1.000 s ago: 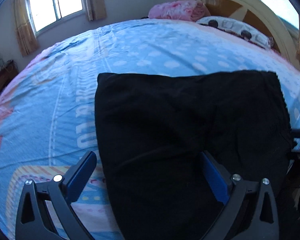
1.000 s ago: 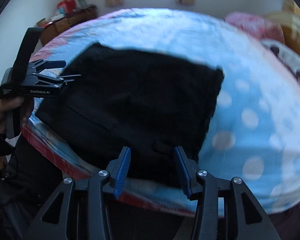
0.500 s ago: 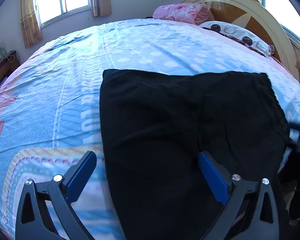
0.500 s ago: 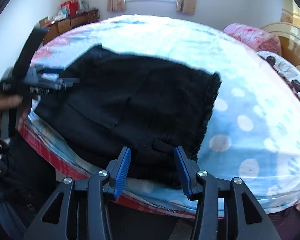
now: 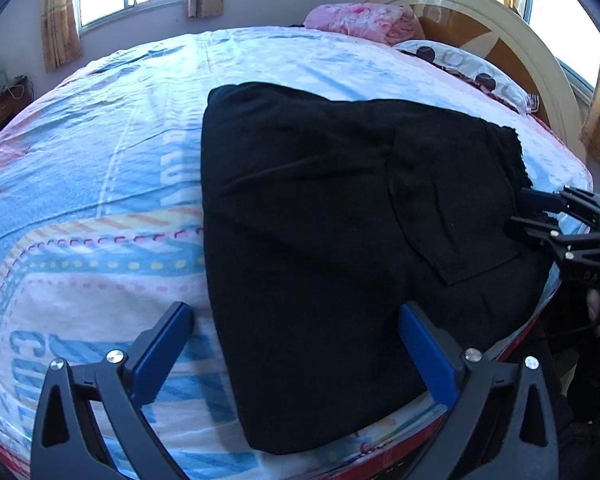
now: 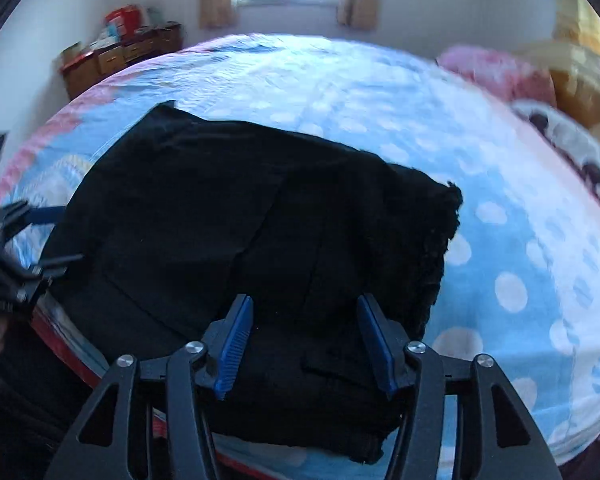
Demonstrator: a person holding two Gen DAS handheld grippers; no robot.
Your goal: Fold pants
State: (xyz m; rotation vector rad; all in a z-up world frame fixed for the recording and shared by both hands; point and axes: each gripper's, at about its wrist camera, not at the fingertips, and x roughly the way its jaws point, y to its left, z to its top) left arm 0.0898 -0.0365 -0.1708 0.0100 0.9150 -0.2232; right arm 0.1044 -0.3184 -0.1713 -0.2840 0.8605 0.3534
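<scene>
The black pants (image 5: 340,240) lie flat on the bed (image 5: 100,160), already folded into a rough rectangle near its edge. Left tongs (image 5: 296,344) hang released, straddling the near left corner; right tongs (image 6: 306,344) also gape over the waistband end, gripping nothing. The cloth looks soft, limp and light, likely to sag and slide, so pinch doubled edges at corners.

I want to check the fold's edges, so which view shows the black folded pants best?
The left wrist view: the black folded pants lie sharp and nearly whole on the blue patterned bedsheet, with the sewn back pocket clear. The right wrist view shows them blurrier, its own fingers covering the near edge.
</scene>
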